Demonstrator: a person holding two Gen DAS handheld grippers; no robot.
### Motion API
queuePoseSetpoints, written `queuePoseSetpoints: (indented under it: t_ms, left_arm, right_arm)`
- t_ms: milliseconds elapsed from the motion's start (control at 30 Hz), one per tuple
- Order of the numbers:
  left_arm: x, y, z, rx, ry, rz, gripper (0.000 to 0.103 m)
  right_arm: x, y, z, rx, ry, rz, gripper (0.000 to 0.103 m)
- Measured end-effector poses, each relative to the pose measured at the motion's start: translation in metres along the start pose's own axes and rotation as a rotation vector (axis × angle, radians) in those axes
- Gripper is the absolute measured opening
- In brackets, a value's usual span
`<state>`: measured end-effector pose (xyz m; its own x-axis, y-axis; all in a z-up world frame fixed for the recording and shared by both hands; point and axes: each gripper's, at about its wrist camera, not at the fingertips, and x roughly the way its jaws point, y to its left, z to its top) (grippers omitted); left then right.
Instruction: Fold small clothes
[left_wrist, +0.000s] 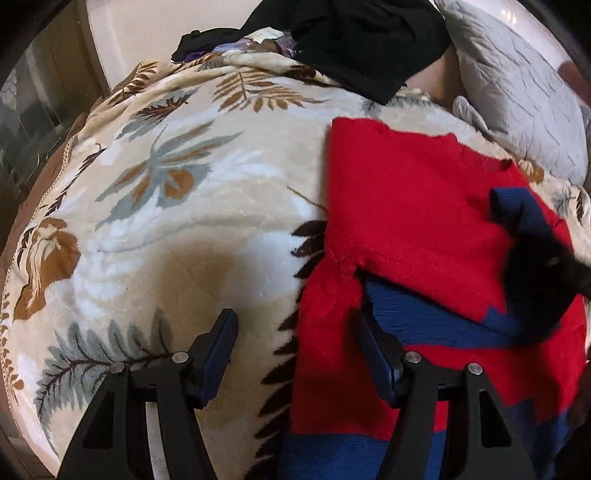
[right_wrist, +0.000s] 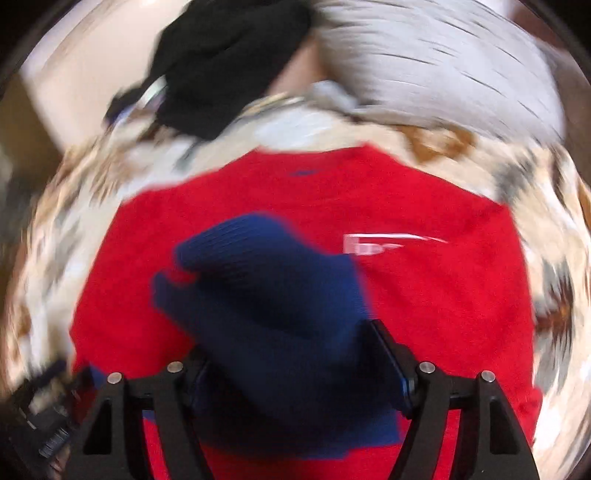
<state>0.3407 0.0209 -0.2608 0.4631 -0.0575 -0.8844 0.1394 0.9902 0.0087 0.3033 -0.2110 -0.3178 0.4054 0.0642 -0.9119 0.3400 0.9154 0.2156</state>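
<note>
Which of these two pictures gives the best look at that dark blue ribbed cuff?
The right wrist view: the blue cuff fills the middle, ribbing visible, between the right tool's fingers over the red sweater. In the left wrist view the cuff is small and blurred at the right edge.

The left gripper (left_wrist: 297, 332) hovers with its jaws spread wide, gripping nothing. The right gripper (right_wrist: 284, 354) has its fingers parted around a bunched blue cuff (right_wrist: 266, 295), blurred.

A cream leaf-patterned blanket (left_wrist: 177, 206) covers the bed. A grey quilted pillow (left_wrist: 517, 96) lies at its far right. A white wall (left_wrist: 155, 33) rises behind.
</note>
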Motion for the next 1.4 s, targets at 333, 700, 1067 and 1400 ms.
queuePoseSetpoints:
  t_ms: [333, 700, 1067, 1400]
  left_arm:
    - [-0.04, -0.011, -0.005, 0.042, -0.109, 0.077, 0.067]
    - [-0.032, -0.022, 0.003, 0.051, -0.114, 0.017, 0.067]
    - [-0.015, -0.033, -0.002, 0.121, -0.055, 0.07, 0.067]
    - [-0.022, -0.082, -0.008, 0.223, -0.106, 0.002, 0.09]
  right_arm:
    - [-0.093, -0.118, -0.018, 0.176, -0.189, -0.001, 0.076]
    - [-0.082, -0.104, -0.007, 0.142, -0.082, 0.183, 0.077]
    - [-0.019, -0.072, -0.016, 0.049, 0.065, 0.062, 0.063]
    - [-0.031, -0.075, -0.048, -0.014, 0.11, 0.052, 0.063]
